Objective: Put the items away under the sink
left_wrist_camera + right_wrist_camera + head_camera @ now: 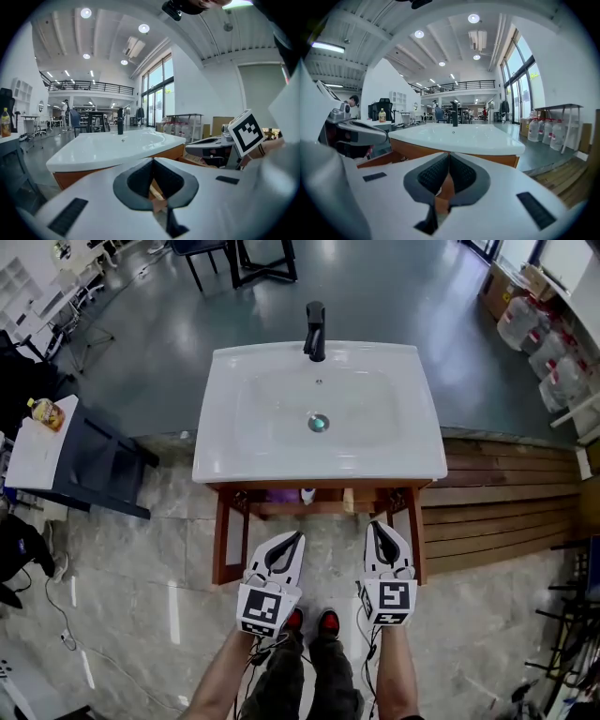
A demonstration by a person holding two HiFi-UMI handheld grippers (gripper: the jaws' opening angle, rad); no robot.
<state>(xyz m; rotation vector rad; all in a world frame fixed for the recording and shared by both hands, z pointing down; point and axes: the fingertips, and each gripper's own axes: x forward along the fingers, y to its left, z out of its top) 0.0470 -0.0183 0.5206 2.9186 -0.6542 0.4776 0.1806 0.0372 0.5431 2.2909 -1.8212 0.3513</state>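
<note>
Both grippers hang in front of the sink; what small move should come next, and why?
Probably a turn left toward the bottle on the side table: the left gripper and right gripper are both shut on nothing, and some items already sit on the shelf under the sink.

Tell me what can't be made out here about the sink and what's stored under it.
Items under the sink: head view, its front edge covers all but slivers; kinds unclear.
Shelf: in both gripper views, blocked by the left gripper and right gripper bodies.
Bottle on the side table: head view, too small to read its label.
</note>
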